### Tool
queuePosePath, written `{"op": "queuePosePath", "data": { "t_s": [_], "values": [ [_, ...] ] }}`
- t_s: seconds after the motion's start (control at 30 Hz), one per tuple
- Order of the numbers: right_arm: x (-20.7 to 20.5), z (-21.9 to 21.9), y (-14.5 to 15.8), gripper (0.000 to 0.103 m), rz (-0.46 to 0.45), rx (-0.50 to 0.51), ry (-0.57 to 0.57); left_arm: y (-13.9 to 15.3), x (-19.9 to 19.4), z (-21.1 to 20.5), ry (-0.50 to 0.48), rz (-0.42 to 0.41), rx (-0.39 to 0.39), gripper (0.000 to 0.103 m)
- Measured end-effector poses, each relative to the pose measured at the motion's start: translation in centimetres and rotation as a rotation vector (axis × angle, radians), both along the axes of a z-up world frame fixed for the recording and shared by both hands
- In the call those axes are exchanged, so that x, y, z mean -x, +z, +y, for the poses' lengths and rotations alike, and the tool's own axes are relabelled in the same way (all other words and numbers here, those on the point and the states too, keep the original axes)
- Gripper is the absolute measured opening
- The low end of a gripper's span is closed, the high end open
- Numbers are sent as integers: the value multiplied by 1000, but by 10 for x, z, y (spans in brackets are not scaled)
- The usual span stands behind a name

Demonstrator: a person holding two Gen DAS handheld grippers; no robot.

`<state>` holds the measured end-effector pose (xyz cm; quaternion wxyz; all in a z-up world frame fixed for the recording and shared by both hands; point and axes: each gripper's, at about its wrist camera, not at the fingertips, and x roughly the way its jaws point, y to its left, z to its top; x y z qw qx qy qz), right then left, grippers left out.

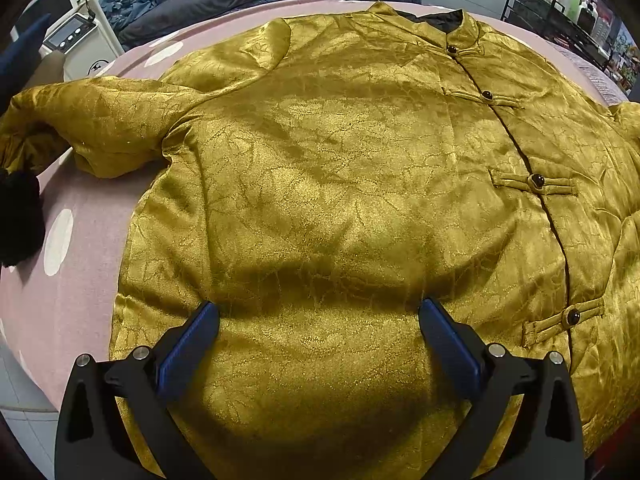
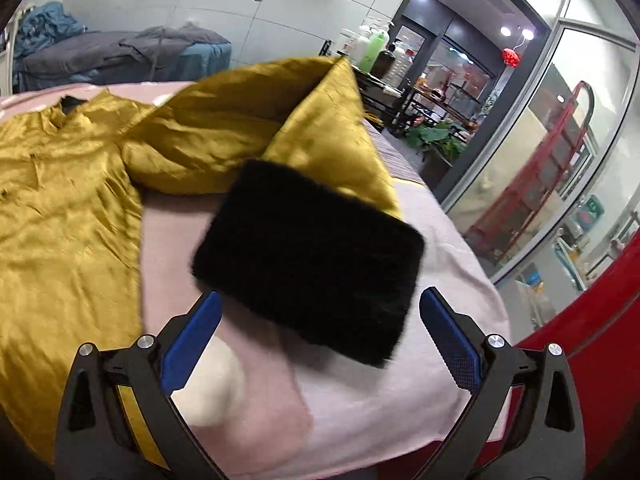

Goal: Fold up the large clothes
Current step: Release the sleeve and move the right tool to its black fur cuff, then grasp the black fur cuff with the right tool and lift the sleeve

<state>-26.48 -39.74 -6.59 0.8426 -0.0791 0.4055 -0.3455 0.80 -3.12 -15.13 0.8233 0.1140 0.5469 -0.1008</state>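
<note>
So far little folding shows: the large mustard-gold brocade jacket with knotted frog buttons (image 1: 340,184) lies face up, fastened, spread flat over the pink bed cover with pale dots (image 1: 60,292), filling most of the left wrist view. Its one sleeve (image 1: 92,128) stretches to the left edge of that frame, unfolded, ending in a black fur cuff (image 1: 20,220). Left gripper (image 1: 319,312) hovers over the hem area at lower centre, blue pads set wide apart, nothing between them. In the right wrist view the other gold sleeve (image 2: 248,132) rises in a peak at upper centre, its black fur cuff (image 2: 308,260) hanging mid-frame and motion-blurred, apparently mid-swing. Right gripper (image 2: 320,300) spread wide, not clamping the cuff; whether a pad touches it, cannot tell. Judgement: task at first stage, sleeve being brought inward perhaps; both sleeves, side folds and the bottom-to-collar fold remain. Writing: none legible on the jacket; a white appliance (image 1: 76,36) at upper left of the left view carries a small dark mark, unreadable; bottles on the black wire rack (image 1: 560,12) at upper right too small to read.
</note>
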Motion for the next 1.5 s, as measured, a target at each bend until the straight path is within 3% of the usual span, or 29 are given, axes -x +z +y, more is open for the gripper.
{"op": "queuePosePath", "data": {
  "t_s": [0.07,0.17,0.27,0.3,0.33,0.37,0.43,0.53,0.63,0.7,0.77,0.83,1.0,1.07,1.1,1.13,1.27,1.5],
  "values": [
    [2,-2,-9,93,46,35,17,0,0,0,0,6,-1,98],
    [-4,-9,-19,77,101,123,38,0,-1,0,0,9,-2,98],
    [-12,-21,-15,75,85,157,64,0,-2,-1,-1,13,-5,98],
    [-14,-24,-11,70,77,168,73,0,-2,-1,0,15,-5,98],
    [-16,-26,-4,57,61,170,86,1,-3,-1,1,16,-7,98],
    [-17,-31,6,49,29,148,99,1,-3,-1,1,17,-8,98],
    [-14,-48,33,13,-69,25,97,1,-4,-2,3,17,-9,98],
    [4,-100,79,11,-324,-291,29,1,-4,-3,3,18,-11,98],
    [39,-166,117,10,-625,-573,-74,0,-5,-3,3,25,-11,98],
    [62,-203,132,10,-760,-649,-145,0,-6,-2,2,29,-11,98],
    [81,-236,139,10,-836,-694,-222,0,-7,-2,2,30,-10,98],
    [94,-266,137,10,-850,-690,-319,0,-7,-2,1,29,-8,98],
    [100,-312,96,12,-722,-798,-526,0,-6,-2,3,23,-8,98],
    [100,-308,83,31,-684,-795,-545,0,-6,-1,3,24,-8,98],
    [103,-303,81,59,-687,-767,-562,-1,-6,-1,2,25,-9,98],
    [111,-292,77,78,-723,-728,-590,-1,-6,-1,2,26,-9,98],
    [134,-267,65,81,-801,-688,-646,0,-6,-1,2,30,-10,98],
    [158,-217,23,81,-812,-817,-688,0,-4,-3,9,10,-20,98]
  ]
}}
